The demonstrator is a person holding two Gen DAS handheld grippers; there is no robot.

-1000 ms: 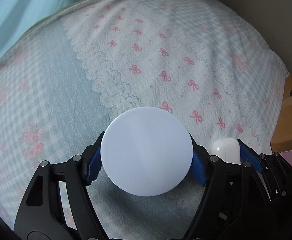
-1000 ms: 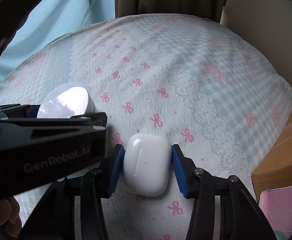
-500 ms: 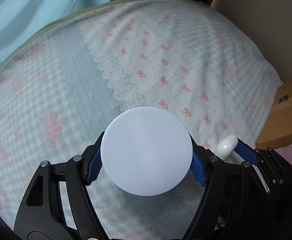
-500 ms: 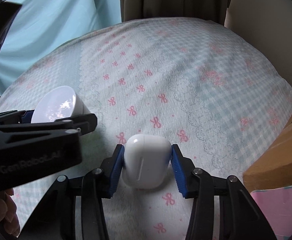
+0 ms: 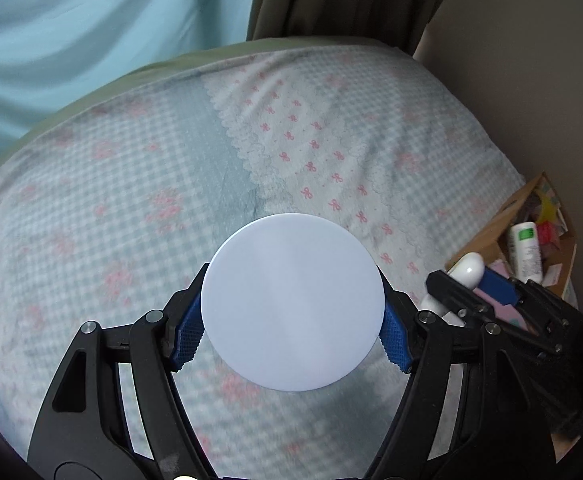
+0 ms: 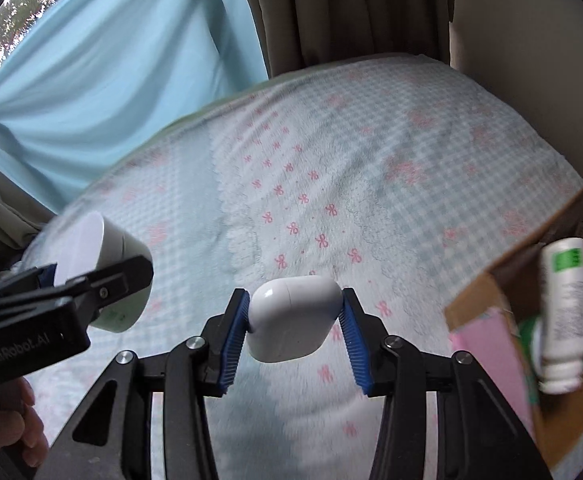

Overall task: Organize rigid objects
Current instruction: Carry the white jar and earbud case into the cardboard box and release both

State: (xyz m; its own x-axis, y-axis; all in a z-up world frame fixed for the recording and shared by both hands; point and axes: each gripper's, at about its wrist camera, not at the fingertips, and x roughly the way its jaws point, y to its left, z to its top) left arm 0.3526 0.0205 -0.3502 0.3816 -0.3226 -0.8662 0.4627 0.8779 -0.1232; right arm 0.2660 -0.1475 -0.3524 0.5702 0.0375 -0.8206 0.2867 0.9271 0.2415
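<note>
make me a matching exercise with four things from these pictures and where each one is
Things:
1. white round jar
2. white earbud case
3. white bottle with green label
4. brown curtain

Places:
a. in the cardboard box
b. behind the bed
c. in the left gripper
d. in the right gripper

Pairs: 1-c, 2-d, 3-a, 4-b

"GenRobot.AI" on left gripper [image 6: 91,292]
</note>
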